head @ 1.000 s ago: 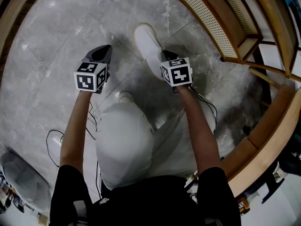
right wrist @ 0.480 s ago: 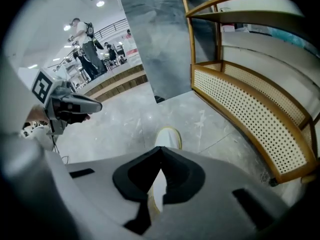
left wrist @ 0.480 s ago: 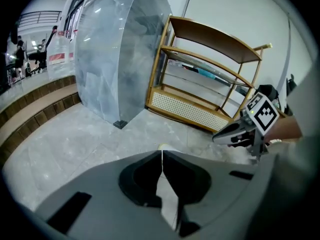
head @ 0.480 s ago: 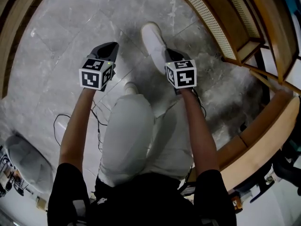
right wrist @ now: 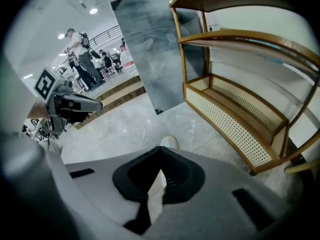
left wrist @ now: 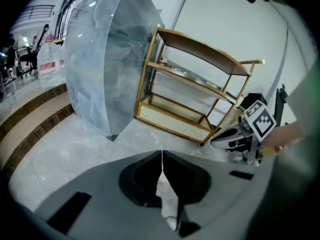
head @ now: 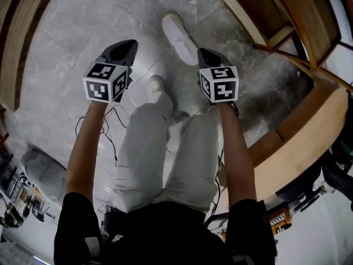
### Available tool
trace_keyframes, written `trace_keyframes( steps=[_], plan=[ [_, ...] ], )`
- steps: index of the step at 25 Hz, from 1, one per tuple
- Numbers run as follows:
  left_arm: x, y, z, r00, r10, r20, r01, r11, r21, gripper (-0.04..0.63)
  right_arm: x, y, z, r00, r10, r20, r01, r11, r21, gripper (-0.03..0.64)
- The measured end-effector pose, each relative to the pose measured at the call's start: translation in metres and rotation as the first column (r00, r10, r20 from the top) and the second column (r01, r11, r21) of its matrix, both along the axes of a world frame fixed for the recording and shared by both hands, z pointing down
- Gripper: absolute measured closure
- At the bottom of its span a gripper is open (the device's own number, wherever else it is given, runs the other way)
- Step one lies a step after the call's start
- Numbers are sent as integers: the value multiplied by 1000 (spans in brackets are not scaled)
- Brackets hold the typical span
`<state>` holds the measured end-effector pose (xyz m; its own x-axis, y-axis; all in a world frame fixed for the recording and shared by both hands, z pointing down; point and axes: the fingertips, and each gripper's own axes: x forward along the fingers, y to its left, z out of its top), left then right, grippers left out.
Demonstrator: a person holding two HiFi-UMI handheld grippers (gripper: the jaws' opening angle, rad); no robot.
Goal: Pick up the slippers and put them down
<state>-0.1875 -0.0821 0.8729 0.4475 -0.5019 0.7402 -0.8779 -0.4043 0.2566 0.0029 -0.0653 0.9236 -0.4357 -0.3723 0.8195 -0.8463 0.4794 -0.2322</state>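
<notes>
One white slipper (head: 180, 37) lies on the grey marble floor, ahead of and between my two grippers; its toe (right wrist: 169, 142) shows just past the right jaws. I cannot tell whether it lies loose or sits on a foot. My left gripper (head: 126, 48) is held well above the floor, and its jaws meet in a thin line (left wrist: 161, 160) with nothing between them. My right gripper (head: 207, 54) hangs at the same height, jaws together at the tip (right wrist: 161, 151), empty. No second slipper is in sight.
A wooden shelf rack (head: 265, 15) with a cane bottom stands at the right (right wrist: 240, 109). A marble pillar (left wrist: 105, 59) and wooden steps (left wrist: 30, 124) stand at the left. The person's legs in white trousers (head: 165, 159) and black cables (head: 110, 131) are below me. People stand far off (right wrist: 87, 64).
Both grippers have risen together away from the floor as the person straightens up. The floor and the white slipper now look farther off. The jaws look the same.
</notes>
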Motion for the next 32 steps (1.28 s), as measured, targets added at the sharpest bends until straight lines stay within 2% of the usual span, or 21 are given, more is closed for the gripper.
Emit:
trace_keyframes(
  steps=[7, 14, 21, 32],
  plan=[
    [18, 14, -105, 1000, 13, -19, -13, 1000, 27, 588, 15, 22, -108, 999, 31, 8, -31, 999, 11, 618],
    [30, 34, -202, 999, 50, -2, -49, 998, 24, 588, 24, 44, -213, 999, 42, 1, -42, 999, 8, 618],
    [39, 37, -276, 999, 49, -21, -48, 999, 25, 588, 30, 58, -291, 999, 43, -10, -43, 999, -5, 618],
    [57, 52, -382, 998, 46, -51, -42, 995, 89, 588, 32, 67, -410, 999, 51, 17, -52, 995, 85, 618]
  ],
)
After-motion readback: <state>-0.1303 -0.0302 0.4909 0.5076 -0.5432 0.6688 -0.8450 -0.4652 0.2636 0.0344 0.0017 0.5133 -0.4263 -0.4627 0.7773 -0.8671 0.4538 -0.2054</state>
